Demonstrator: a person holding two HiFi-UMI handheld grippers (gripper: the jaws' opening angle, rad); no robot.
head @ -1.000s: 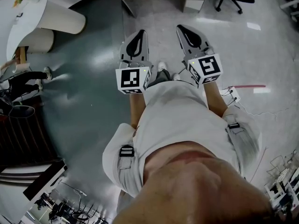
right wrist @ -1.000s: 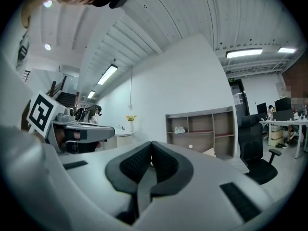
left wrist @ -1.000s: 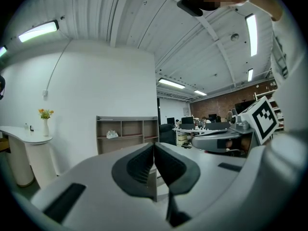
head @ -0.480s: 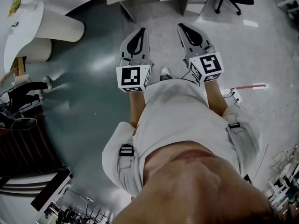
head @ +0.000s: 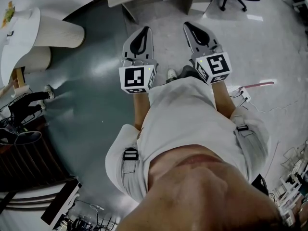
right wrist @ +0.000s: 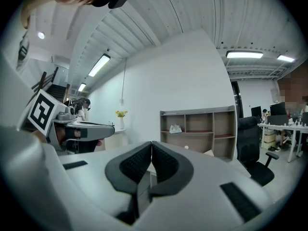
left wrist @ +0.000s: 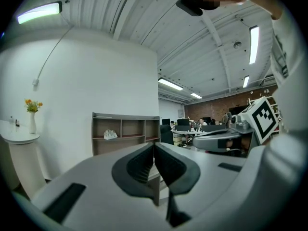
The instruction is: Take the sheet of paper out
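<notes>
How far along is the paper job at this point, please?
Nothing looks done: no sheet of paper is visible. Nothing is in hand; the left gripper and right gripper are both shut and empty, pointing towards a shelf unit across the room. Left: reaching the paper, gripping it and taking it out.

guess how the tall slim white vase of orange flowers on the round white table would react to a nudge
The slim white vase is tall and narrow, with orange flowers on top, so it probably tips easily. If its smooth body is ceramic, it is likely fragile.
</notes>
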